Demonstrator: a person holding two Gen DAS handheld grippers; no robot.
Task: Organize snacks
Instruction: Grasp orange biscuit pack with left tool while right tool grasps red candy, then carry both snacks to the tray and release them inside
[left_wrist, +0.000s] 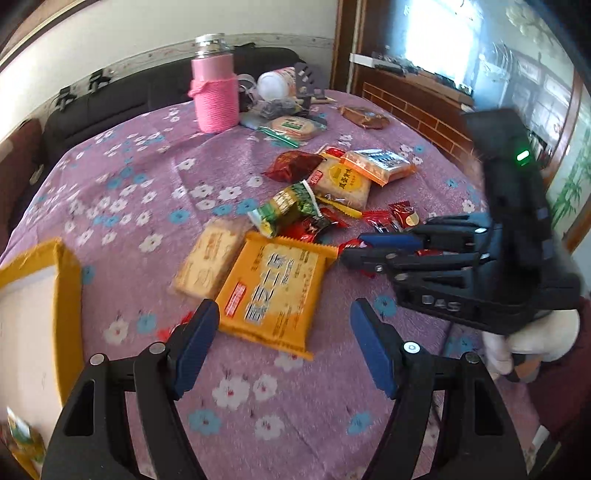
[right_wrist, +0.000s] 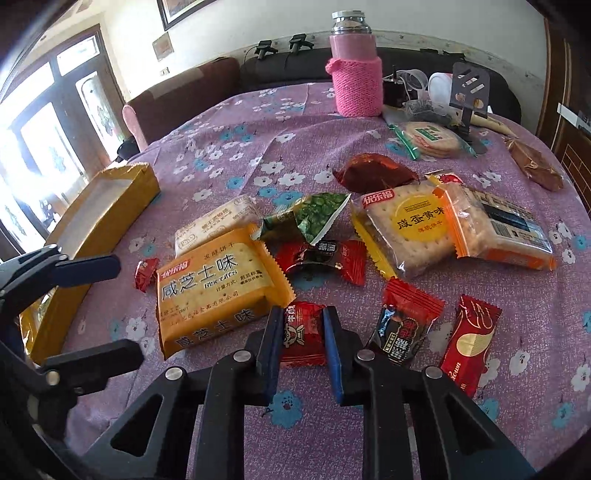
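- Right gripper (right_wrist: 303, 325) jaws clamped on small red foil candy packet (right_wrist: 302, 336).
- Left gripper (left_wrist: 284, 328) jaws apart, empty, above orange cheese-biscuit pack (left_wrist: 275, 286) on purple floral-cloth surface (left_wrist: 129, 177).

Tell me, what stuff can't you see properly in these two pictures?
- Yellow box, left wrist view: mostly cut off by the picture's edge, so its contents are hidden.
- Small red candy, right wrist view: the right tongs cover both its sides.
- Pale cracker pack, right wrist view: partly under the orange cheese cracker pack.
- Clutter beside the pink bottle, left wrist view: too small to name.
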